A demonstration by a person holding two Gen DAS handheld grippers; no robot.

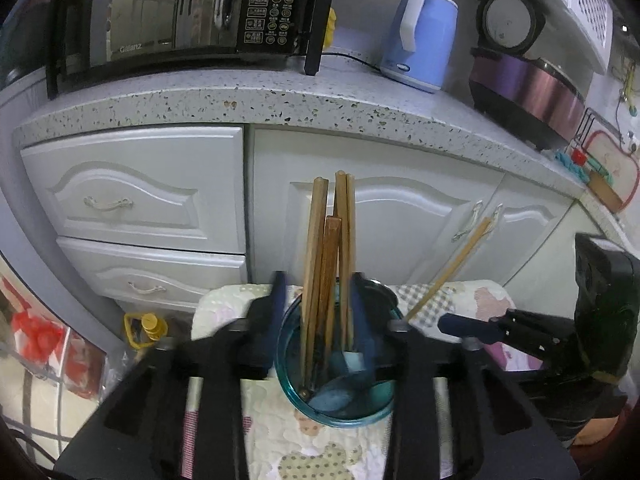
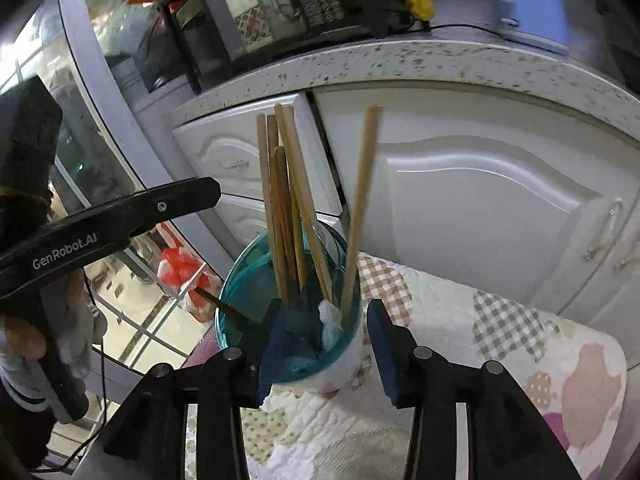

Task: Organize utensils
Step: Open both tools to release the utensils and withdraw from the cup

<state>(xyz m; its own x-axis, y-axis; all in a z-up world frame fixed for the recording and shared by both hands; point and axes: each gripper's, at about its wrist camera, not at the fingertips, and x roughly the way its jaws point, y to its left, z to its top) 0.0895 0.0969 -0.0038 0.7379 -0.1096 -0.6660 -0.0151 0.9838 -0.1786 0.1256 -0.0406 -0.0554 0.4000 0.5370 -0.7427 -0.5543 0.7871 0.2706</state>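
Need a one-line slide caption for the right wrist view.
Open right gripper beside a teal glass cup of wooden chopsticks on a quilted cloth.

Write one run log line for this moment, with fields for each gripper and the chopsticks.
left gripper: around teal cup, grip unclear | right gripper: open beside cup | chopsticks: upright in cup, one leaning apart
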